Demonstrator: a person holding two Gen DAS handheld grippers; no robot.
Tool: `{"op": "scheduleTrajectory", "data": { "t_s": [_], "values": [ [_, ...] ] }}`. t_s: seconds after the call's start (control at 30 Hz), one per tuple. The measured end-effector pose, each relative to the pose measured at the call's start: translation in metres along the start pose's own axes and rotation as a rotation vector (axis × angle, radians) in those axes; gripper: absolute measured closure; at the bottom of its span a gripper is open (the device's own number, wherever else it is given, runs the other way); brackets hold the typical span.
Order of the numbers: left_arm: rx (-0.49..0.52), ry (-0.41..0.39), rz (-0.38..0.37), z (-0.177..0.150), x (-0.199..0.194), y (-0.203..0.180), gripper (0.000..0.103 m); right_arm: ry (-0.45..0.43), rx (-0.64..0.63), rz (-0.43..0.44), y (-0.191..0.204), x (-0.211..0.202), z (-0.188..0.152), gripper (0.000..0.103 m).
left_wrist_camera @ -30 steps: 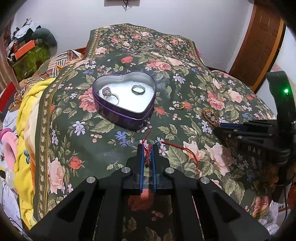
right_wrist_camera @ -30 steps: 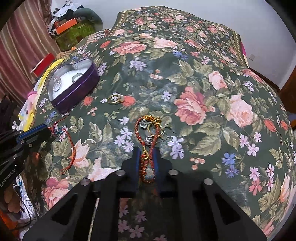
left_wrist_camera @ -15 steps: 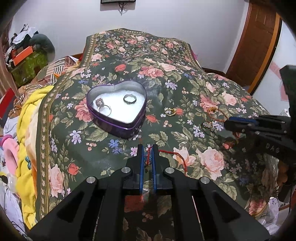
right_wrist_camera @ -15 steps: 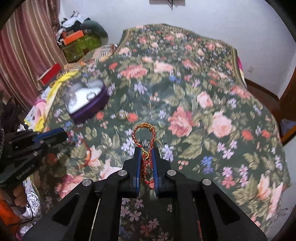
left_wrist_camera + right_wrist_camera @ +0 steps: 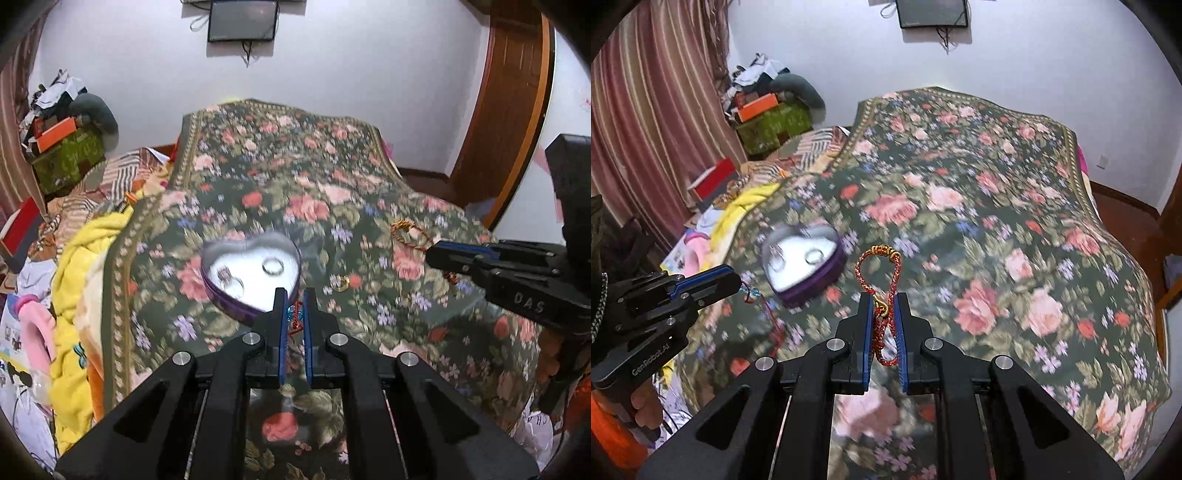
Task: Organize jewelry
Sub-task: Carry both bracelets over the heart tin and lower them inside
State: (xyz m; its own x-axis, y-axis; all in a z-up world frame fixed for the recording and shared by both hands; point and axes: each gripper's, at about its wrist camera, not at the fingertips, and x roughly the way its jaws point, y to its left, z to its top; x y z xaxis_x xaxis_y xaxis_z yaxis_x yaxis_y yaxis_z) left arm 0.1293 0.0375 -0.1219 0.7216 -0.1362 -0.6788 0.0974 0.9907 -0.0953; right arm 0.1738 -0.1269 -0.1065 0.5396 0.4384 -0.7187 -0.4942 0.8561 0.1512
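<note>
A purple heart-shaped tin (image 5: 236, 306) (image 5: 827, 277) lies open on the floral bedspread, with rings (image 5: 272, 266) on its white lining. My left gripper (image 5: 294, 314) is shut on a thin red string bracelet (image 5: 294, 320) with blue beads, held in the air just in front of the tin. That bracelet's string (image 5: 772, 317) hangs from the left gripper (image 5: 733, 281) in the right wrist view. My right gripper (image 5: 883, 314) is shut on a braided red-and-gold cord bracelet (image 5: 878, 266), whose loop stands up above the bed. A gold ring (image 5: 341, 282) lies on the bedspread right of the tin.
The floral bedspread (image 5: 997, 221) covers the whole bed. A yellow blanket (image 5: 77, 280), pink items and boxes crowd the left side. A curtain (image 5: 657, 110) hangs at the left, a wooden door (image 5: 506, 110) at the right, a dark screen (image 5: 242, 20) on the wall.
Both grippers have risen from the bedspread, each carrying its bracelet up. The bed now looks farther away and more of the wall shows.
</note>
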Motion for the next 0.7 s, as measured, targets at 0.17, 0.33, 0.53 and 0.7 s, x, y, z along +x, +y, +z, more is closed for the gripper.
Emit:
{"op": "scheduleTrajectory", "data": {
  "t_s": [0.17,0.33,0.53,0.7],
  "values": [
    [-0.007,-0.042,0.021,0.013,-0.009,0.008,0.097,-0.023,-0.015,0.037,0.014,0.005,0.012,0.093],
    [-0.022,-0.071,0.036,0.024,-0.012,0.018,0.097,-0.033,-0.025,0.076,0.028,0.013,0.023,0.093],
    [-0.041,-0.088,0.041,0.035,-0.01,0.031,0.097,-0.027,-0.045,0.108,0.045,0.028,0.03,0.093],
    [-0.05,-0.09,0.038,0.042,-0.003,0.038,0.097,-0.005,-0.058,0.125,0.053,0.043,0.032,0.093]
  ]
}}
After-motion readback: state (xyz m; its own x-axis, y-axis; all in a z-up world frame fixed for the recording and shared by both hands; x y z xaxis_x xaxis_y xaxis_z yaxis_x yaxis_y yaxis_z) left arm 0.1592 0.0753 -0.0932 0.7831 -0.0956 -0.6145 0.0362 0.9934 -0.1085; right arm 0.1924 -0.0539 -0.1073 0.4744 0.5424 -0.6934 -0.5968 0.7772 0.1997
